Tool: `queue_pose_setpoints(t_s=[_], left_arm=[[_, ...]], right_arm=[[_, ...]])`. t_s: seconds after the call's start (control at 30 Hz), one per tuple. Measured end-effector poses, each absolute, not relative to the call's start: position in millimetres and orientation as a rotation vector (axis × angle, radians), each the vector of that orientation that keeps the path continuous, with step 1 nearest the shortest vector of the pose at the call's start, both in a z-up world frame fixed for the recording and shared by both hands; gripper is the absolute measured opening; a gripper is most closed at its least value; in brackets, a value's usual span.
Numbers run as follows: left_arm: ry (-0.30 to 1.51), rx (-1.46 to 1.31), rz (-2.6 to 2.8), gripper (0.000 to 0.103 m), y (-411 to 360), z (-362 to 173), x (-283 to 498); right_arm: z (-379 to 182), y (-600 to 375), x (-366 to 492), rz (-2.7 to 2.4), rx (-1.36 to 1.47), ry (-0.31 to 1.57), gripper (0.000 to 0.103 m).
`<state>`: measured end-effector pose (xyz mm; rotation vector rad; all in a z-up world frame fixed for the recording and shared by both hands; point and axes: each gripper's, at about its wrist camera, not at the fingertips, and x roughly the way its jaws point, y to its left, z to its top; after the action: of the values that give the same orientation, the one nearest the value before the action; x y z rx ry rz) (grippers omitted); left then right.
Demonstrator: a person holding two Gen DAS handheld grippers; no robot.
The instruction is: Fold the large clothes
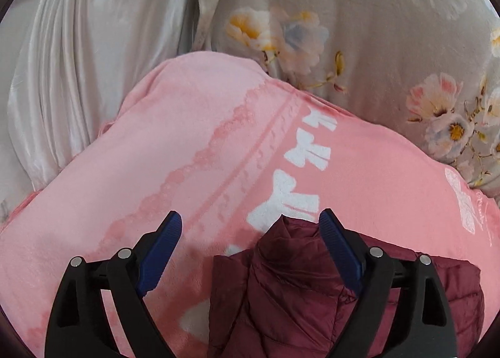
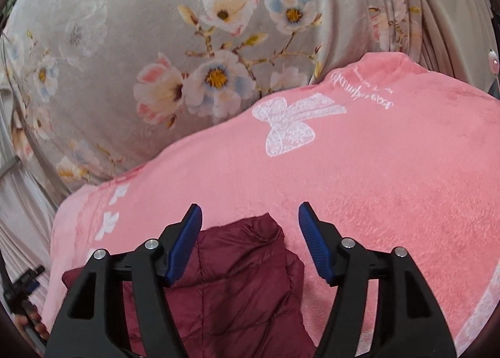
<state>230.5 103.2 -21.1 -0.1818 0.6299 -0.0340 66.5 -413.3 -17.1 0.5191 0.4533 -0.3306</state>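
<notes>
A dark red quilted jacket [image 1: 281, 292] lies folded on a pink blanket [image 1: 193, 151] with white bow prints. My left gripper [image 1: 250, 220] is open and empty, its blue fingertips [image 1: 173, 223] apart above the jacket's far edge. In the right wrist view the same jacket [image 2: 240, 283] lies below my right gripper [image 2: 250, 214], which is open and empty, its blue fingertips [image 2: 307, 214] spread over the jacket's far corner. The pink blanket [image 2: 390, 176] fills the lower half of that view.
A grey flowered cover [image 1: 359, 23] lies beyond the pink blanket, also in the right wrist view [image 2: 131, 55]. Pale satin fabric [image 1: 87, 52] hangs at the left. The left gripper and a hand show at the right wrist view's lower left edge [image 2: 22, 289].
</notes>
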Motion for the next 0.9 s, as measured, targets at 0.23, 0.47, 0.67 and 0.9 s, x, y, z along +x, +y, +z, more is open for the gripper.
queue_pose_setpoints(t_s=[0.23,0.47,0.67,0.9], left_arm=[[0.988,-0.243,-0.217,0.070,77.2,-74.1,290.4],[0.934,-0.165,-0.147,0.026,59.3,-85.3,295.8],[0.898,-0.019,-0.067,0.020,41.9,-100.0,303.6],[0.850,0.034,-0.020,0.021,34.9,-107.5,301.8]], right_arm=[[-66.3,-416.6,128.7,-0.302,0.579,0.729,0.062],[-54.4,-400.5,138.8,-0.356,0.420,0.722,0.005],[-76.8,-404.5,148.6,-0.420,0.387,0.769,0.004],[-94.4,-408.9,150.5,-0.416,0.417,0.785,0.004]])
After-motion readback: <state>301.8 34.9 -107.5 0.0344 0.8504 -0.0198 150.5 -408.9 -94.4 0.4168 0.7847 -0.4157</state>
